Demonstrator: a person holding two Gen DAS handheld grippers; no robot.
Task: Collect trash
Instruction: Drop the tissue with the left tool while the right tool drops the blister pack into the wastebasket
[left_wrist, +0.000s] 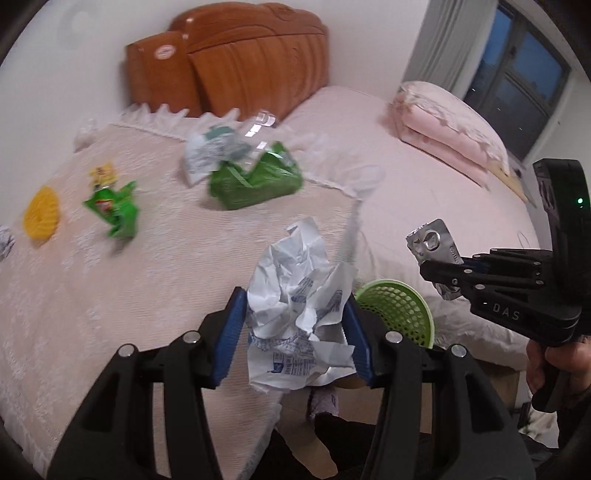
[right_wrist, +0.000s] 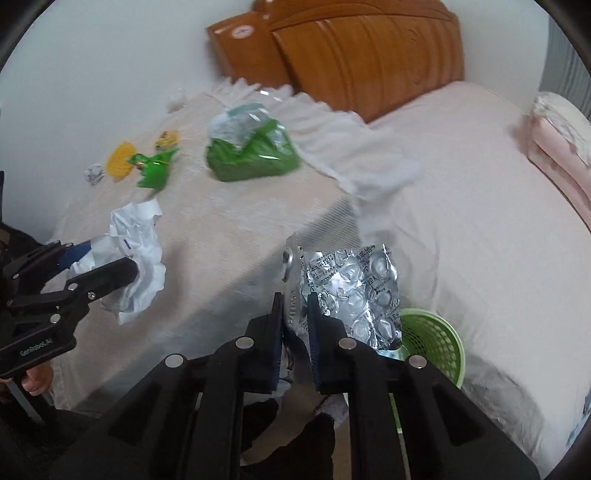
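Observation:
My left gripper (left_wrist: 293, 325) is shut on a crumpled white paper (left_wrist: 299, 295), held above the bed's near edge; it also shows in the right wrist view (right_wrist: 136, 254). My right gripper (right_wrist: 295, 328) is shut on silver pill blister packs (right_wrist: 351, 291), also visible in the left wrist view (left_wrist: 434, 243). A green mesh basket (left_wrist: 399, 310) stands low between the beds, just right of the paper and under the blister packs (right_wrist: 432, 339). More trash lies on the bed: a green plastic bag (left_wrist: 255, 177), a small green wrapper (left_wrist: 116, 210), a yellow disc (left_wrist: 40, 214).
A textured bedspread (left_wrist: 110, 295) covers the left bed; a pink sheet (left_wrist: 424, 192) covers the right one with a folded pink quilt (left_wrist: 450, 133) on it. A wooden headboard (left_wrist: 236, 55) stands against the far wall. A small crumpled scrap (right_wrist: 94, 173) lies at the left.

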